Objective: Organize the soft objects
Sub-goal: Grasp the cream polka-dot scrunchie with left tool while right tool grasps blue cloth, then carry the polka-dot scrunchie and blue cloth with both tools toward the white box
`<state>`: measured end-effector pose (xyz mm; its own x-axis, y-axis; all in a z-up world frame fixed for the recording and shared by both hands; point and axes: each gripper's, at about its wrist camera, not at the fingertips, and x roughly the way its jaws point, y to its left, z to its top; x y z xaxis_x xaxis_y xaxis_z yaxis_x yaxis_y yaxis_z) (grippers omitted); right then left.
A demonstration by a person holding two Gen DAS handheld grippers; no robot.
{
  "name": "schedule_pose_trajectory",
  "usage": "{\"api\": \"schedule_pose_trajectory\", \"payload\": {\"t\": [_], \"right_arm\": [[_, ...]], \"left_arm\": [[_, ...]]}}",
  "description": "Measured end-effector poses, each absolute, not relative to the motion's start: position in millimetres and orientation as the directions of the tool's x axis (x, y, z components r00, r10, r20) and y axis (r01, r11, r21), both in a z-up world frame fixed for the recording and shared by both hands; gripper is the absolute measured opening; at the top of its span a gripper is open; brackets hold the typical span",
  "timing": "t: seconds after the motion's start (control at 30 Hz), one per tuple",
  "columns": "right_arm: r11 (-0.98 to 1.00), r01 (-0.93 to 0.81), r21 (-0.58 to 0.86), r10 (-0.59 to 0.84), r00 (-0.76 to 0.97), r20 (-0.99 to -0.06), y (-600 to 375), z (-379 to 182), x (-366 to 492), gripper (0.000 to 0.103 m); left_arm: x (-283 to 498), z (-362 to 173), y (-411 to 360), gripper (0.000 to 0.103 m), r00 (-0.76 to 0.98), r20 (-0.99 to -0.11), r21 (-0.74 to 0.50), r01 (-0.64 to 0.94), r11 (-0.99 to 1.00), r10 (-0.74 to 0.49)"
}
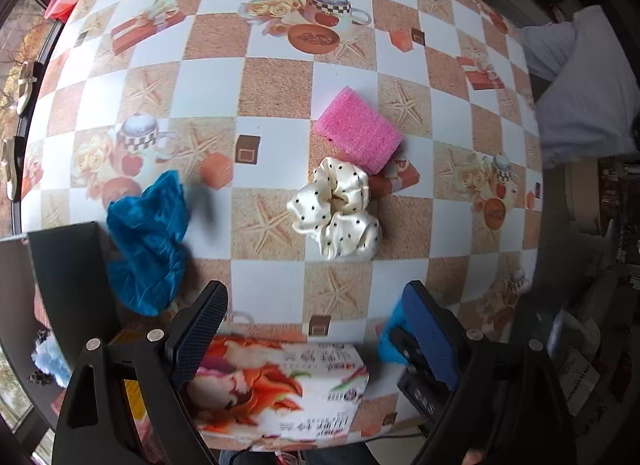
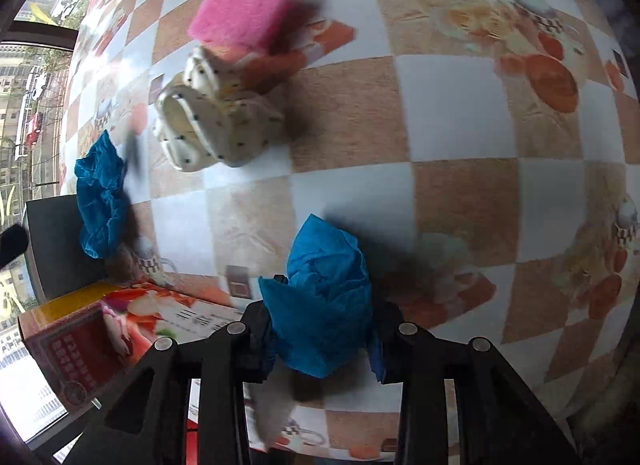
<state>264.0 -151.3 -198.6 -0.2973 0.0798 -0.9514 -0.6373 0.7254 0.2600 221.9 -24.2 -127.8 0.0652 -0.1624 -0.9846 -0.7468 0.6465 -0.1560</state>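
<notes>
I hold two claws over a tabletop (image 1: 280,85) covered in a checkered cloth printed with teapots, starfish and fruit.

My left claw (image 1: 316,329) points straight down at the tabletop, its jaws spread wide and gripping nothing. Directly beneath and between its fingers lies a flower-printed tissue pack (image 1: 280,389). Just ahead of the claw, farther out on the tabletop, sits a cream scrunchie with black dots (image 1: 336,213), and beyond it, touching its far edge, a pink sponge (image 1: 358,131). Off to the claw's left side a crumpled blue plastic cover (image 1: 150,243) lies partly over a dark box (image 1: 68,277).

My right claw (image 2: 324,329) tilts steeply downward, close to the tabletop. Its jaws are clenched on a second crumpled blue cover (image 2: 326,293), which bulges up and forward from between the fingers. Whether this cover touches the tabletop I cannot tell. Ahead of this claw and to its left rest the dotted scrunchie (image 2: 216,125) and, farther still, the pink sponge (image 2: 242,15); both are blurred. Well to the claw's left lies the first blue cover (image 2: 100,201), draped at the edge of the dark box (image 2: 56,249). Near the claw's left side stands a red and yellow printed carton (image 2: 80,345), with the tissue pack (image 2: 192,317) just beside it.
</notes>
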Motion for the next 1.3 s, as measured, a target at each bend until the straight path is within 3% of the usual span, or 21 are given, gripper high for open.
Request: {"api": "schedule_pose_trajectory", "payload": {"t": [0.17, 0.37, 0.47, 0.5, 0.77, 0.87, 0.9, 0.93, 1.0, 1.07, 1.3], "right_arm": [[0.749, -0.623, 0.227, 0.060, -0.278, -0.959, -202, -196, 287, 0.037], [0.777, -0.586, 0.229, 0.066, -0.286, -0.956, -247, -196, 298, 0.037], [0.785, -0.570, 0.243, 0.081, -0.295, -0.952, -259, -196, 303, 0.037], [0.787, -0.566, 0.247, 0.087, -0.295, -0.951, -262, -197, 306, 0.037], [0.789, -0.553, 0.269, 0.098, -0.320, -0.943, -284, -201, 321, 0.037], [0.787, -0.553, 0.274, 0.105, -0.318, -0.942, -283, -202, 321, 0.037], [0.786, -0.554, 0.275, 0.107, -0.317, -0.942, -283, -200, 322, 0.037], [0.785, -0.555, 0.276, 0.109, -0.316, -0.943, -285, -198, 325, 0.037], [0.793, -0.556, 0.249, 0.087, -0.301, -0.950, -280, -197, 323, 0.037], [0.795, -0.554, 0.248, 0.089, -0.298, -0.951, -279, -196, 325, 0.037], [0.787, -0.564, 0.249, 0.097, -0.285, -0.953, -285, -186, 322, 0.037]], "left_arm": [[264, -173, -33, 0.091, 0.001, -0.998, -0.044, -0.724, 0.688, -0.063], [274, -223, -33, 0.092, -0.082, -0.994, 0.011, -0.755, 0.656, -0.078], [277, -224, -34, 0.097, -0.070, -0.995, 0.010, -0.761, 0.648, -0.066], [280, -227, -33, 0.103, -0.076, -0.994, 0.008, -0.764, 0.645, -0.078], [286, -231, -23, 0.101, -0.118, -0.983, 0.002, -0.774, 0.633, -0.141], [291, -223, -29, 0.086, -0.091, -0.991, 0.003, -0.756, 0.655, -0.100], [291, -218, -32, 0.072, -0.081, -0.993, 0.003, -0.745, 0.667, -0.086], [292, -213, -34, 0.050, -0.072, -0.994, 0.000, -0.729, 0.684, -0.076], [296, -207, -38, 0.025, -0.048, -0.994, -0.037, -0.697, 0.716, -0.099], [294, -201, -40, 0.025, -0.011, -0.990, -0.091, -0.696, 0.712, -0.137], [267, -152, -83, 0.025, 0.045, -0.993, -0.113, -0.565, 0.818, -0.106]]}}
